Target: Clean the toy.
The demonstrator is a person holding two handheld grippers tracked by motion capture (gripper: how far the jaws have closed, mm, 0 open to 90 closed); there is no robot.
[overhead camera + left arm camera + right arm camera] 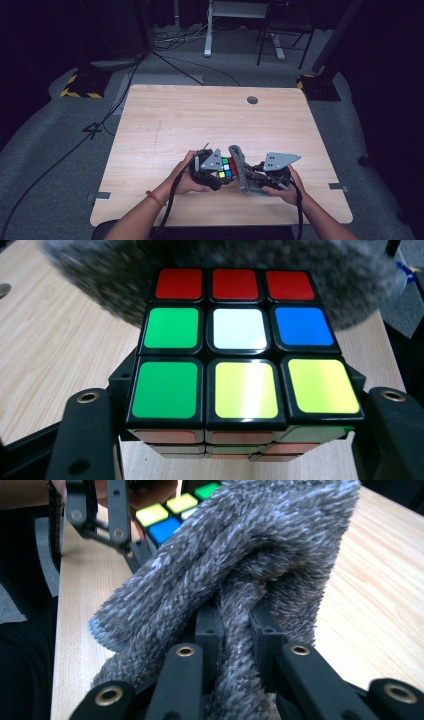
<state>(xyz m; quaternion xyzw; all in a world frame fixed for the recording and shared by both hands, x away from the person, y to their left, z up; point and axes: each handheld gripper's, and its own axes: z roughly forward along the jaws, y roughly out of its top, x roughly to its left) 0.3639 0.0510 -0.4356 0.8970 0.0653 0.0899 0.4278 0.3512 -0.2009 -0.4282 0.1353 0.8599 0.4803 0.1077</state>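
Work in hand: wiping a cube [227, 168] with a cloth [243, 172], near the front edge of the table [165, 125], between the two hands.

Left gripper [216, 176] is pinching the cube across two opposite sides; in the left gripper view the black jaws are sitting tight against the cube [240, 355] at its lower corners. Right gripper [256, 175] is pinching the cloth; in the right gripper view a bunched fold of cloth [240, 580] is running down between the pressed-together jaws.

Progress, as judged: both grasps are made and the cloth is already at the cube, lying against its far side and draping over the top edge beyond the red row. So the wiping step itself appears to be under way. How many faces have been covered cannot be told. The face toward the left gripper's camera is uncovered. Likely left: working round the remaining faces, then setting both things down.

Cube: scrambled, glossy stickers on black plastic. Visible face is reading red, red, red; green, white, blue; green, yellow, yellow. No smudges are showing on it. A lower face is showing orange tiles, partly shaded.

Cloth: grey, fuzzy, thick pile, crumpled into a wad.
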